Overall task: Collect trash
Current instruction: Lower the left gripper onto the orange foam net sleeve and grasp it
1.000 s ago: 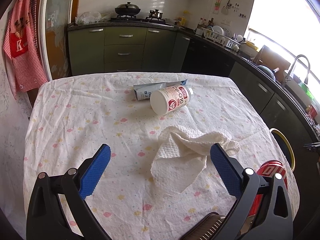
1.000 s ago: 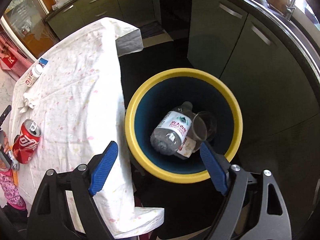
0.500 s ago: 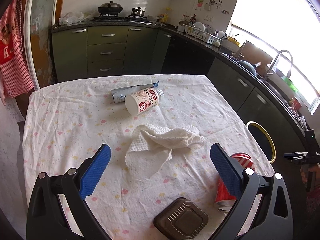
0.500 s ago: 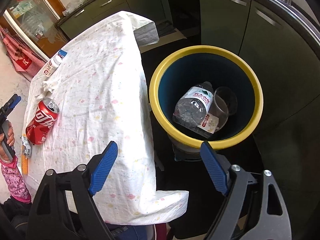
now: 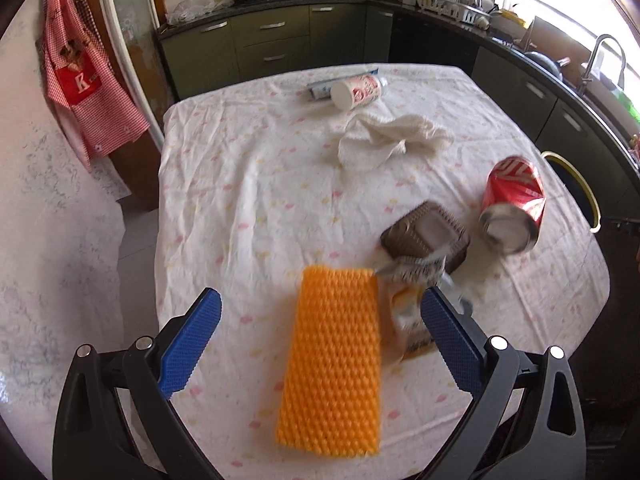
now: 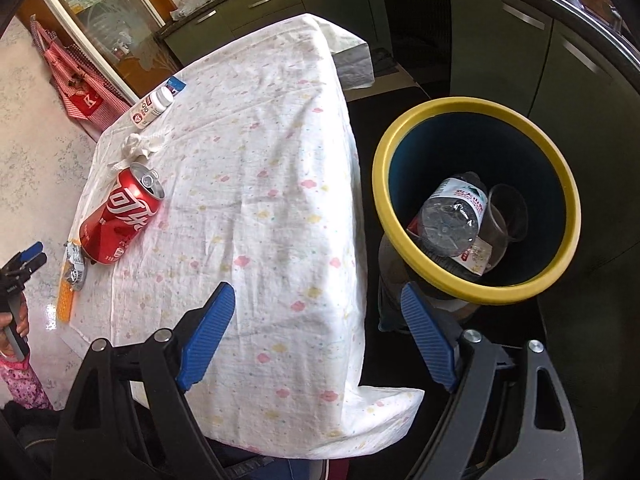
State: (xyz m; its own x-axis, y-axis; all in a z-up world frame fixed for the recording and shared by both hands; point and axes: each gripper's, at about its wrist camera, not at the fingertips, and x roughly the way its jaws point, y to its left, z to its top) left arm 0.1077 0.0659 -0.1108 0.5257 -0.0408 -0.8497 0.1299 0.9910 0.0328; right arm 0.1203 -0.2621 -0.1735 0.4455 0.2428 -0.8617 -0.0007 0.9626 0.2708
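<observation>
My left gripper (image 5: 320, 336) is open and empty above the near table edge, over an orange sponge (image 5: 334, 364). Beyond it lie a crumpled wrapper (image 5: 416, 280), a brown plastic lid (image 5: 426, 236), a red cola can (image 5: 514, 200) on its side, a crumpled paper towel (image 5: 384, 140), a white bottle (image 5: 358, 90) and a tube (image 5: 320, 89). My right gripper (image 6: 316, 336) is open and empty, over the table's corner beside the yellow-rimmed bin (image 6: 390, 200), which holds a plastic bottle (image 6: 456, 216) and a clear cup (image 6: 508, 212). The can (image 6: 120, 216) shows there too.
The table wears a white spotted cloth (image 5: 248, 184). Dark green kitchen cabinets (image 5: 272, 44) run along the back and right, with a sink tap (image 5: 600, 56). A red checked apron (image 5: 84, 84) hangs at the left. The bin's rim (image 5: 576, 184) shows past the table's right edge.
My left gripper has pulled back toward the near table edge, bringing the sponge, wrapper and lid into view. My right gripper has shifted from above the bin toward the table.
</observation>
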